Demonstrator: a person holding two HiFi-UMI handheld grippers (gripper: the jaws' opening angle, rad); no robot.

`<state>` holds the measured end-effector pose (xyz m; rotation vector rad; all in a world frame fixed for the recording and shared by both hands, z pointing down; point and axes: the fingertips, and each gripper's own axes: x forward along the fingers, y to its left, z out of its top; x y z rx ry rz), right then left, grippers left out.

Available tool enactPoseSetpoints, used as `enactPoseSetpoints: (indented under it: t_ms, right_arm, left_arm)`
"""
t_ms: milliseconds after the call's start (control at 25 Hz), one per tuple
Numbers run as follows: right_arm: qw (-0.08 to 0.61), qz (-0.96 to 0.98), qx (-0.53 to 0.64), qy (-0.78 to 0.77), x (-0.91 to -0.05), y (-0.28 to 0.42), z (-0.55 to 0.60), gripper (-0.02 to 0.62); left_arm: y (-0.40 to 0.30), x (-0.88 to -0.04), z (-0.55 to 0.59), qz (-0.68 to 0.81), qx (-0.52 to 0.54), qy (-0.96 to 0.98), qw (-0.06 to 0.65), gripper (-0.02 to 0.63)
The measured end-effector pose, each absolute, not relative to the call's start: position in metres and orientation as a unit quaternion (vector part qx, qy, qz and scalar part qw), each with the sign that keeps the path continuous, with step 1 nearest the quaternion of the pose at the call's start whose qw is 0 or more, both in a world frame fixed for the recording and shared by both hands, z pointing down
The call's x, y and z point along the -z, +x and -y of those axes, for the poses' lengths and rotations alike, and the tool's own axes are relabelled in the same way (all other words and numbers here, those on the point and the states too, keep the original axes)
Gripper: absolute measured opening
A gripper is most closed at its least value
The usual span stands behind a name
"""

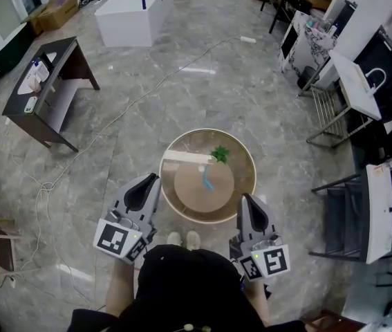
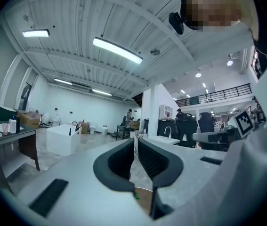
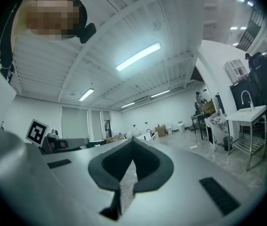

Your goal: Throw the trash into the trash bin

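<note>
Seen from above in the head view, a round white-rimmed bin (image 1: 245, 159) stands on the floor just ahead of me. Inside it lie a green scrap (image 1: 220, 154), a blue piece (image 1: 207, 180) and a white strip (image 1: 185, 155). My left gripper (image 1: 151, 178) hovers at the bin's near left edge, and its jaws (image 2: 136, 140) are shut with nothing between them. At the bin's near right edge, my right gripper (image 1: 246, 198) is also shut and empty, its tips (image 3: 132, 141) meeting. Both point level across the room.
A dark desk (image 1: 43, 81) with small items stands at the left. A white tub (image 1: 135, 9) sits far back. A cable (image 1: 113, 116) runs across the marble floor. Chairs (image 1: 361, 213) and a white table (image 1: 355, 85) crowd the right side.
</note>
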<state>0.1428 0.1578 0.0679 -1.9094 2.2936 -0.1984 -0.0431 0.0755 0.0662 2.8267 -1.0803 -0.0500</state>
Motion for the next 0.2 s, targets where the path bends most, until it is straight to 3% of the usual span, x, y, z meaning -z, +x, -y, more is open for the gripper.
enactPoseSetpoints:
  t_ms: [200]
  right_arm:
    - [0.078, -0.762, 0.066, -0.64, -0.0672, 0.1415, -0.1573, 0.002]
  left_arm:
    - [-0.0499, -0.0659, -0.0749, 0.359, 0.02, 0.931, 0.059, 0.029]
